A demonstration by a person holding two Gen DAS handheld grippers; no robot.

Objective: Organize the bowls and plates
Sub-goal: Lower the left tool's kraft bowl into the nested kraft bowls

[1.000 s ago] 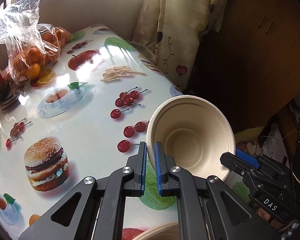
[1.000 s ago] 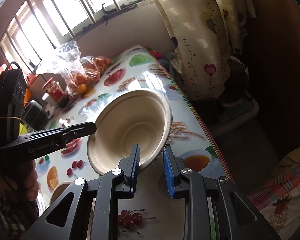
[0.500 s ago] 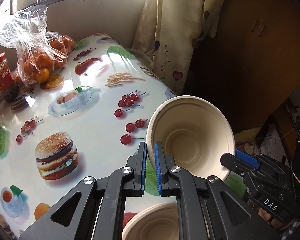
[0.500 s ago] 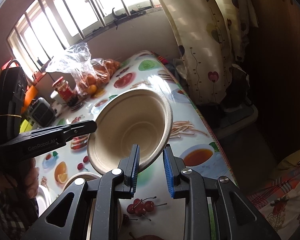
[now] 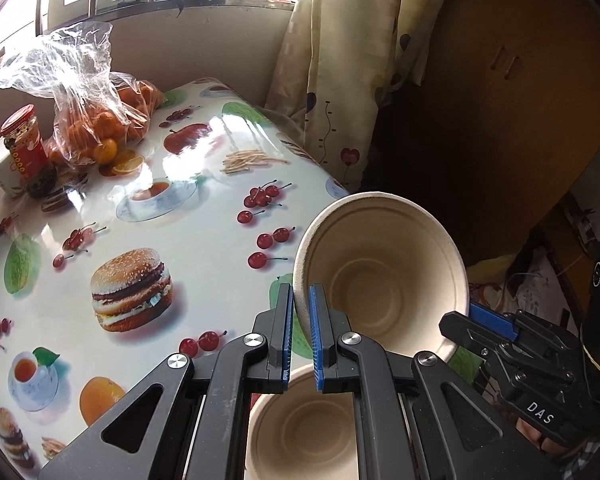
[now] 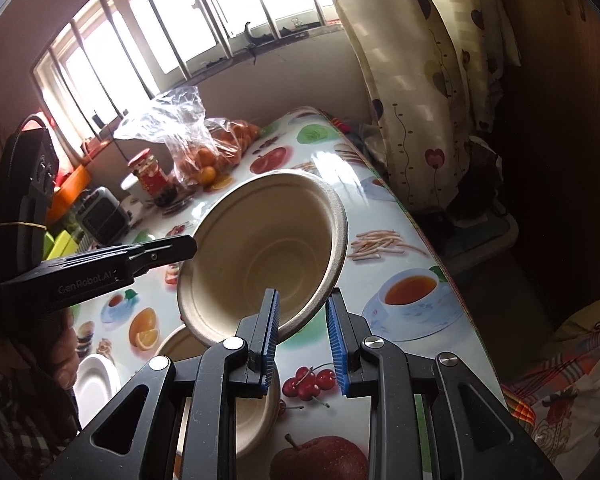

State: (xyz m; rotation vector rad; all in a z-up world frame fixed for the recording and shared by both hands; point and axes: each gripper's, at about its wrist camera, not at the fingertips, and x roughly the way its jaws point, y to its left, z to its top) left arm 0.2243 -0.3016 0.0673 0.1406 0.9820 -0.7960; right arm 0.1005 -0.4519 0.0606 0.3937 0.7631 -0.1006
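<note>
- The left gripper (image 5: 300, 332) is clamping the rim of a paper bowl (image 5: 380, 276), which is hanging tilted in the air, mouth toward the camera, over the right edge of the table (image 5: 204, 240).
- The right gripper (image 6: 302, 338) is standing with its jaws apart around the bowl's near rim; whether either pad is touching cannot be told.
- A second paper bowl (image 5: 304, 424) is sitting on the table directly beneath, with a small white plate (image 6: 94, 378) to its left.
- Judged step: nesting the held bowl into the lower one. The next move is calling for levelling the bowl, centring it over the lower mouth, then lowering and releasing.
- The table edge is running just right of the stack; a drop there risks the floor.
- Open tablecloth is lying to the left and far; a bag of oranges (image 5: 96, 128) and a red-lidded jar (image 5: 24, 140) are standing well apart at the far left.
</note>
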